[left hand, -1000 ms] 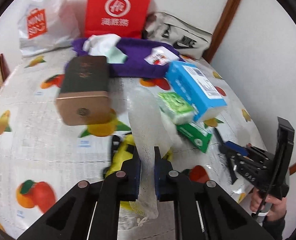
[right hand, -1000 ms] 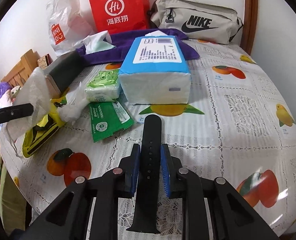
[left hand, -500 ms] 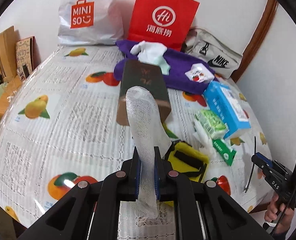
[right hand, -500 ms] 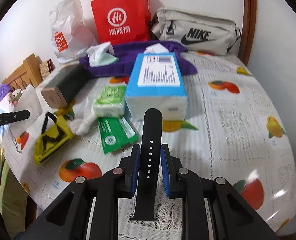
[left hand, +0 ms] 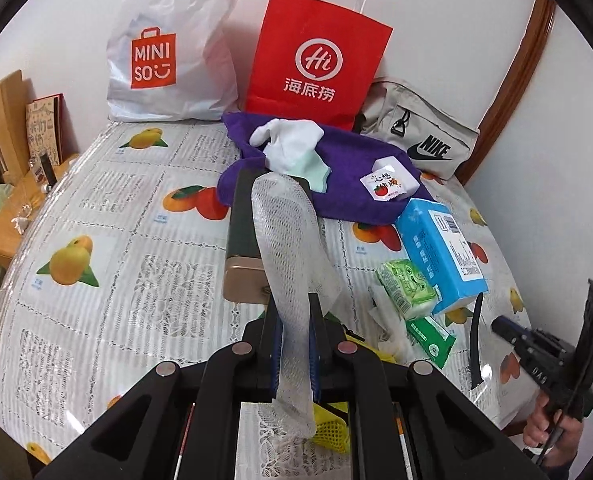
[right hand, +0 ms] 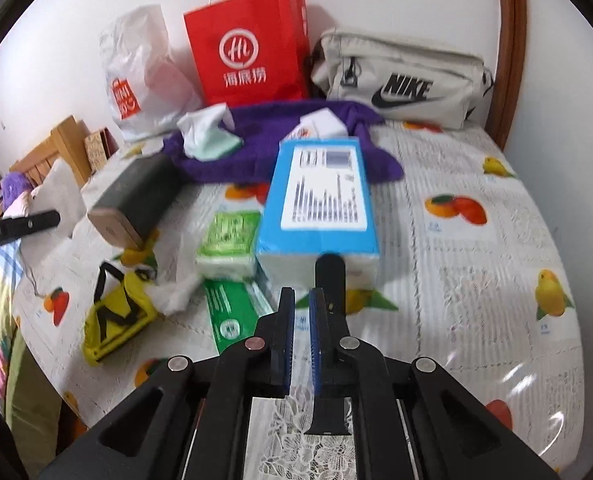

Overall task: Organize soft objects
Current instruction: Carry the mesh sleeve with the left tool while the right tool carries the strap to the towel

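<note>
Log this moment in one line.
left gripper: shut on mesh sleeve | right gripper: jaws just closed further, nothing between | black strap: beside one finger

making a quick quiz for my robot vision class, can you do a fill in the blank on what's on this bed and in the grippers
1. The ____ gripper is shut on the white mesh sleeve.
2. The paper bag with the Hi logo is ____.
3. The print on the white plastic bag reads ____.
4. The white and mint sock lies on a ____ towel.

Missing words: left; red; MINISO; purple
</note>
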`<move>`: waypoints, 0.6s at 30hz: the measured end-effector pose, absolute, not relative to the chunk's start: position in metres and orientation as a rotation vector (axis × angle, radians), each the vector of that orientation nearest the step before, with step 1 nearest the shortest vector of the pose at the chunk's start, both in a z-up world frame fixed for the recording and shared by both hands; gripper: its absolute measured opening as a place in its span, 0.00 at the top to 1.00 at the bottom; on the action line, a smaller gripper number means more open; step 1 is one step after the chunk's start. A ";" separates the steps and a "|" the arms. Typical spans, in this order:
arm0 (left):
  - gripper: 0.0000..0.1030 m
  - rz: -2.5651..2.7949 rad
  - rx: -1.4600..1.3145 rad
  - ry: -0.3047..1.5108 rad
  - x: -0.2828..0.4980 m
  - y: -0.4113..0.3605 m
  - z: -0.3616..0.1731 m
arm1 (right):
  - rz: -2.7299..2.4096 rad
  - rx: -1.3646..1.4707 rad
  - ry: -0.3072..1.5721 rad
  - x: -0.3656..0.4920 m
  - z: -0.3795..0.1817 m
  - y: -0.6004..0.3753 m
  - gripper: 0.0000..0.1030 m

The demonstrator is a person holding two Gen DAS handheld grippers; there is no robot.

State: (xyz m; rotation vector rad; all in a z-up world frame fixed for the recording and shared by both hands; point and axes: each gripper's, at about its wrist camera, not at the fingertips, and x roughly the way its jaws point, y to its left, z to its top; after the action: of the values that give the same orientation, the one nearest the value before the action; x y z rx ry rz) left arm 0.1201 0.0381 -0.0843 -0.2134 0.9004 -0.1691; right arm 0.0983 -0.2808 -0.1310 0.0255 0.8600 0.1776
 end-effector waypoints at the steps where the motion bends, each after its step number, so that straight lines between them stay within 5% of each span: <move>1: 0.89 -0.169 -0.214 0.906 0.121 0.037 -0.086 | 0.187 0.022 0.872 0.097 -0.135 -0.280 0.88; 7: 0.89 -0.180 -0.198 0.940 0.126 0.030 -0.097 | 0.149 0.034 0.931 0.096 -0.161 -0.286 0.81; 11: 0.89 -0.184 -0.191 0.949 0.127 0.027 -0.100 | 0.132 0.069 0.899 0.094 -0.162 -0.293 0.46; 16: 0.89 -0.183 -0.189 0.958 0.130 0.025 -0.102 | 0.117 0.046 0.930 0.108 -0.179 -0.291 0.47; 18: 0.89 -0.182 -0.190 0.958 0.131 0.026 -0.102 | 0.132 0.056 0.945 0.116 -0.191 -0.289 0.64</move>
State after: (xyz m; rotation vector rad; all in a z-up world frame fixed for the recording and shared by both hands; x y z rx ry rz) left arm 0.1313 0.0258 -0.1017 -0.1904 0.9577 -0.1820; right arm 0.1155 -0.2888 -0.1910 0.0555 0.9445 0.1319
